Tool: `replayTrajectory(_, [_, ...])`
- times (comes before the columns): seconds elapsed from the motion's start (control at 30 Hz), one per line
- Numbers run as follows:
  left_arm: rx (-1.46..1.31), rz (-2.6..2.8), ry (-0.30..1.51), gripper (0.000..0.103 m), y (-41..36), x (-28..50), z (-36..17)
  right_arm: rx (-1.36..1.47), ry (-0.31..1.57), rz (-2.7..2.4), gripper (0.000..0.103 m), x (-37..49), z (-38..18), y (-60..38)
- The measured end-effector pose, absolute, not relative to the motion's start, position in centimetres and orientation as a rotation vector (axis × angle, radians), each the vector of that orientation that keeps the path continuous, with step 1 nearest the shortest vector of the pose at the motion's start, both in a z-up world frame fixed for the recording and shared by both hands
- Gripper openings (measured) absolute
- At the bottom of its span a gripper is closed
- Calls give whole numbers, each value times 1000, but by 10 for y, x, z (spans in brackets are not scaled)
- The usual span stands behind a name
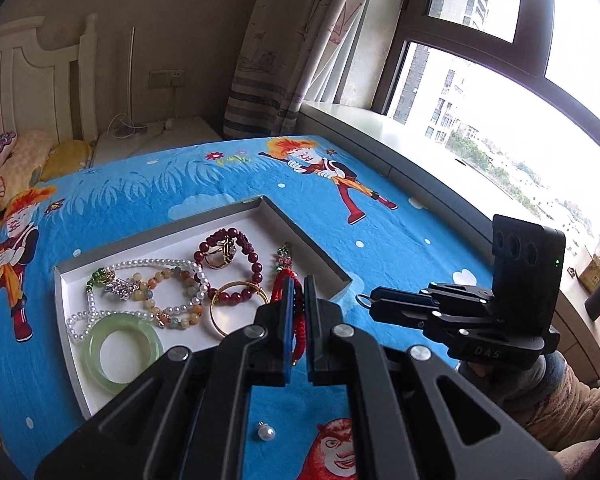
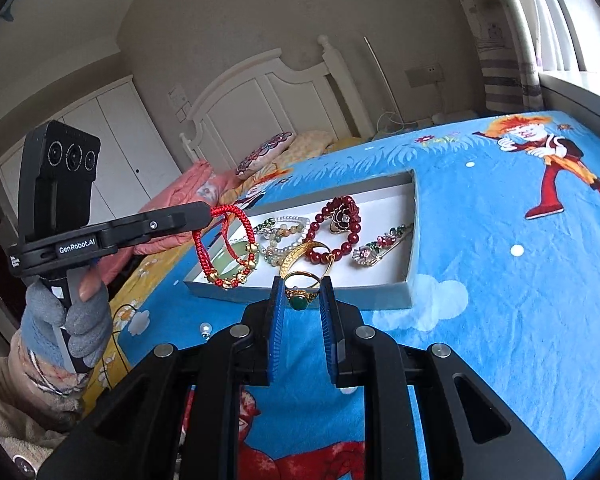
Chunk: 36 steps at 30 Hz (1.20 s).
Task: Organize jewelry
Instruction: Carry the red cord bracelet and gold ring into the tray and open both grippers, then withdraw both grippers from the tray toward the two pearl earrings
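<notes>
My left gripper (image 1: 299, 285) is shut on a red braided bracelet (image 1: 298, 322) with gold charms; in the right wrist view it (image 2: 224, 246) hangs from that gripper (image 2: 208, 212) above the near left corner of the white jewelry tray (image 2: 412, 240). My right gripper (image 2: 302, 286) is shut on a gold ring with a green stone (image 2: 300, 300), just in front of the tray's near wall. In the left wrist view the right gripper (image 1: 374, 300) holds the ring (image 1: 363, 300) right of the tray (image 1: 60, 280).
The tray holds a green jade bangle (image 1: 122, 354), a pearl necklace (image 1: 140, 266), beaded bracelets (image 1: 240, 256), a gold bangle (image 1: 236, 300) and a brooch (image 2: 376, 248). A loose pearl earring (image 1: 266, 433) lies on the blue cartoon bedsheet (image 1: 380, 248). A window sill runs along the right.
</notes>
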State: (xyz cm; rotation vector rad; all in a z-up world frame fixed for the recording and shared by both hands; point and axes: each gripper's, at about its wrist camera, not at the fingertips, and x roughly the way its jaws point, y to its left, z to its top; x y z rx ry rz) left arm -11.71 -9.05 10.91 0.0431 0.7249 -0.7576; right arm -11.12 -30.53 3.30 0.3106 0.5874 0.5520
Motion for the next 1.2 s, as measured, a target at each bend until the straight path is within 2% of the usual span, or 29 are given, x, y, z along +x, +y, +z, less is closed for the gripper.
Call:
replayTrajectory(0.5, [42,-700,789,4,-80,-65,96,143,638,449,18,-60,35,-267])
replayTrajectory(0.8, [118,-504,846,6,-71,-22,63,129,686,381,20,-44,24,-268])
replayTrajectory(0.93, [89,-457,861,23,-54,-16,53,132,683,370,38,-46,24,-270])
replayTrajectory(1.0, [74,-433,853,35,-45,-15,52,136,671,366,39,-48,25,-271])
replayTrajectory(1.1, [51,-414,837,42,-35,-17,54,152,657,357,42,-50,26,-274])
replayTrajectory(1.2, [49,-389,813,50,-30,-21,57,172,639,350,54,-52,28,-278])
